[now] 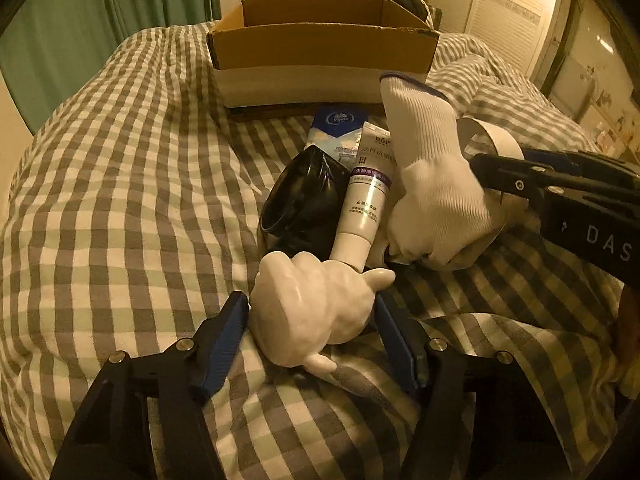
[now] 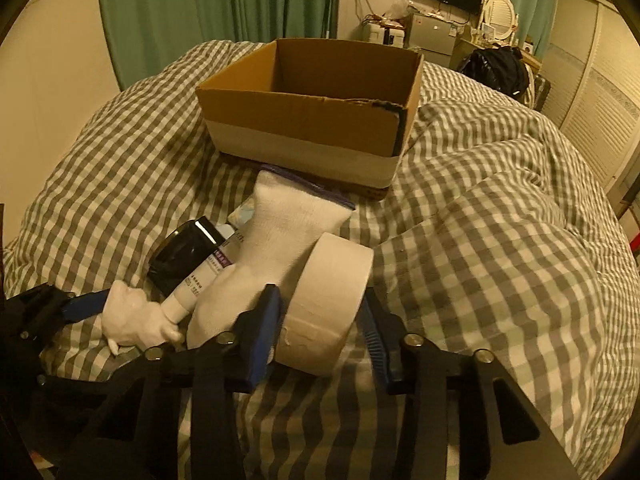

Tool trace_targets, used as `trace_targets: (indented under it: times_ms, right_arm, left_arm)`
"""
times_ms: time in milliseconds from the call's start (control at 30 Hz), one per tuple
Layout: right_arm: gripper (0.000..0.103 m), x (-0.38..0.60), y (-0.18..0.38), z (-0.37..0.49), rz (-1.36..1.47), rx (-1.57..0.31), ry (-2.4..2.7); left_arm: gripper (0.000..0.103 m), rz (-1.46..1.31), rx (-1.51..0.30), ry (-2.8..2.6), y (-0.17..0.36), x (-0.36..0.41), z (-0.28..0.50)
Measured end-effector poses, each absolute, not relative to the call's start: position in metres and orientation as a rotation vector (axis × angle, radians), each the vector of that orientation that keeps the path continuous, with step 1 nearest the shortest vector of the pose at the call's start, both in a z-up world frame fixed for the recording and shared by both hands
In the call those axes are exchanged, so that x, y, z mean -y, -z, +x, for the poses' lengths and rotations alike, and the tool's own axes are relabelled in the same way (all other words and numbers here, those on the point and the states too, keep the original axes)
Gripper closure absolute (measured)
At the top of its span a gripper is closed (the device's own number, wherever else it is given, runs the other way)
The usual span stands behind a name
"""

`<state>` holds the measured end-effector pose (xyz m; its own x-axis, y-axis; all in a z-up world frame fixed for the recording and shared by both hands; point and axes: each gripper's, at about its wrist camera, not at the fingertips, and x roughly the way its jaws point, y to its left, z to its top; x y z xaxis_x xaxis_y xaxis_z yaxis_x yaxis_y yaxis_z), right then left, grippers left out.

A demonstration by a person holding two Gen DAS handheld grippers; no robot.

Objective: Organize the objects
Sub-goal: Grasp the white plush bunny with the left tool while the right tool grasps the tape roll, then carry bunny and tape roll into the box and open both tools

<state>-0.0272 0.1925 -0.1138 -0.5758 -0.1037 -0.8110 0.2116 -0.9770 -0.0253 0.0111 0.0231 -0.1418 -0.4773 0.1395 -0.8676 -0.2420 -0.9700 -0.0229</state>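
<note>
Gingham duvet [image 2: 500, 208], soft and rumpled; open cardboard box [image 2: 316, 116] at back. Left gripper [image 1: 312, 312] clamped on glossy white lumpy figurine [image 1: 316, 308]. Right gripper [image 2: 320, 320] straddles smooth tape roll [image 2: 328, 300], pads w/ slight gaps, not clenched. Knit sock [image 2: 272, 248], tube [image 1: 368, 196], black jar [image 1: 300, 200] piled btwn.

One box [image 2: 308, 120], one sock [image 2: 280, 240], one tape roll [image 2: 328, 300] (upright).

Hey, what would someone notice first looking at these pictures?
A pile of small things on the checked bedspread: a white sock, a tape roll between the right hand-held gripper fingers, and a glossy white figurine between the left hand-held gripper fingers. Behind them sits an open cardboard box.
</note>
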Motion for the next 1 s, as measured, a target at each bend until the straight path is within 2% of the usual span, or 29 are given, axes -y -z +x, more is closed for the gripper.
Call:
trace_targets:
  times_ms: [433, 567, 633, 1000]
  right_arm:
    - [0.071, -0.195, 0.078, -0.006, 1.231, -0.133, 2.646]
    - [0.071, -0.195, 0.057, 0.002, 1.167, -0.147, 2.675]
    - [0.075, -0.195, 0.049, 0.003, 1.148, -0.152, 2.679]
    - [0.076, -0.188, 0.000, -0.003, 1.015, -0.227, 2.674]
  left_arm:
    - [0.037, -1.370, -0.002, -2.632, 0.095, 0.002, 0.016]
    - [0.037, -1.319, -0.010, -2.660, 0.078, 0.003, 0.018]
    - [0.037, -1.283, -0.015, -2.675, 0.067, 0.003, 0.017]
    - [0.037, -1.106, -0.020, -2.725, 0.007, 0.005, -0.021]
